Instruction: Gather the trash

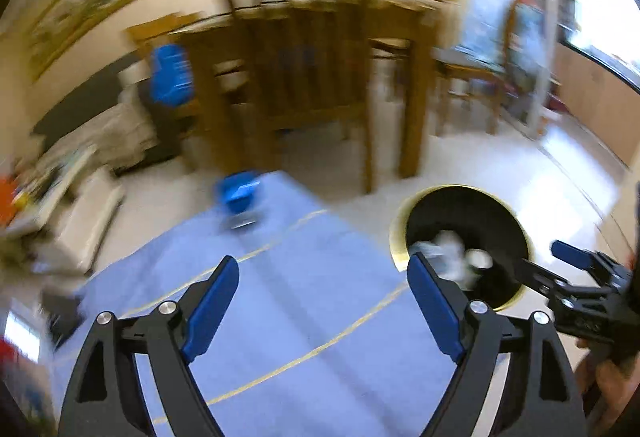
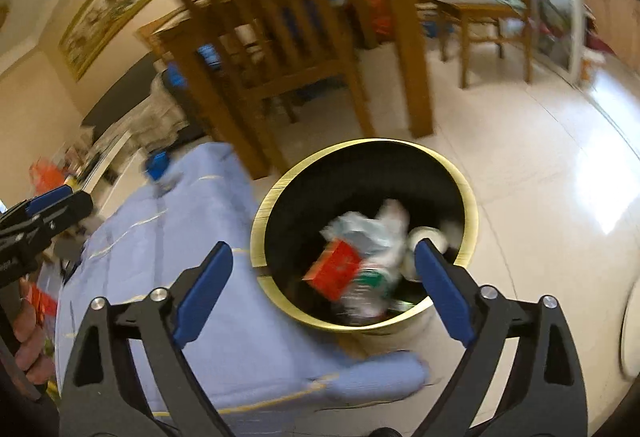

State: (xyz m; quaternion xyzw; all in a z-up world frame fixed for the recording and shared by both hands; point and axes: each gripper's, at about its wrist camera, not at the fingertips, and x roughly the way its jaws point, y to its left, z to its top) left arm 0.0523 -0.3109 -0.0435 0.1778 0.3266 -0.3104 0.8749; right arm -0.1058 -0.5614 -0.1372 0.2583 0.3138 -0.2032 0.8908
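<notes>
1. Floor: pale glossy tiles with bright glare patches. No writing is legible anywhere in either view; motion blur smears all fine detail.
2. Dining table: brown wood with square legs. 1 slat-backed wooden chair stands against it, and a second wooden chair with a dark seat stands further right.
3. Blue cloth: matte fabric with thin yellow lines running across it, draped over a low flat surface. Its near corner hangs in a soft fold just beside the bin.
4. Framed picture: rectangular, gold-coloured frame, on the cream wall. Its subject is too blurred to read.
5. Trash bin: round, with a black inner wall and a brass-coloured rim. It stands on the floor, touching or just beside the edge of the blue cloth.
6. Trash: lies inside the bin. It comprises crumpled pale plastic wrappers, 1 red carton with print too blurred to read, and 1 white roll-shaped item.
7. Blue object: small, hard-edged, resting on the far end of the cloth; type cannot be determined.
8. Left gripper: black frame, blue flat pads, jaws spread wide, nothing between them, above the cloth.
9. Right gripper: same construction, jaws released wide and empty, above the near rim of the bin.
</notes>
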